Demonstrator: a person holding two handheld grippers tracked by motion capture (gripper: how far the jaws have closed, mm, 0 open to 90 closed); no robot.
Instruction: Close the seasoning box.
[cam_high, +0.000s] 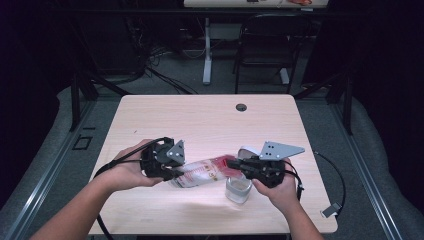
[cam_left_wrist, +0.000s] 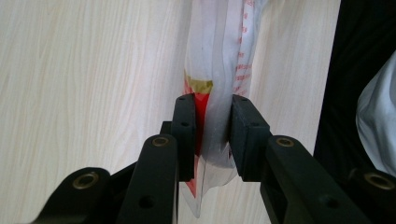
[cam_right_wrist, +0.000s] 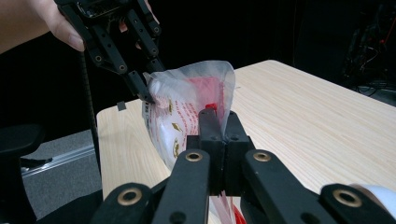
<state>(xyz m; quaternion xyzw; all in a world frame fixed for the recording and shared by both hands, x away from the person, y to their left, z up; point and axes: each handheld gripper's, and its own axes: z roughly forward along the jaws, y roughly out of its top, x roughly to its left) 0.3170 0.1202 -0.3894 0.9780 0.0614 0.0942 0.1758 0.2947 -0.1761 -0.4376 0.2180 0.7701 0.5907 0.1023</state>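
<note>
A clear plastic bag (cam_high: 202, 172) with red print is stretched above the front of the wooden table (cam_high: 200, 120), held between both grippers. My left gripper (cam_high: 176, 172) is shut on the bag's left end. In the left gripper view its pads (cam_left_wrist: 243, 133) pinch the bag's (cam_left_wrist: 219, 56) crumpled film, with the gripper (cam_left_wrist: 212, 135) over the tabletop. My right gripper (cam_high: 234, 165) is shut on the bag's right end. In the right gripper view its jaws (cam_right_wrist: 218, 122) stand together on the bag's (cam_right_wrist: 182, 112) near edge. The left gripper (cam_right_wrist: 145, 93) grips the bag's far side.
A small clear jar (cam_high: 238, 189) stands on the table just under my right hand. A white lid (cam_high: 246, 150) lies behind that gripper. A cable hole (cam_high: 241, 107) sits near the table's far edge. A black chair (cam_high: 265, 45) stands beyond the table.
</note>
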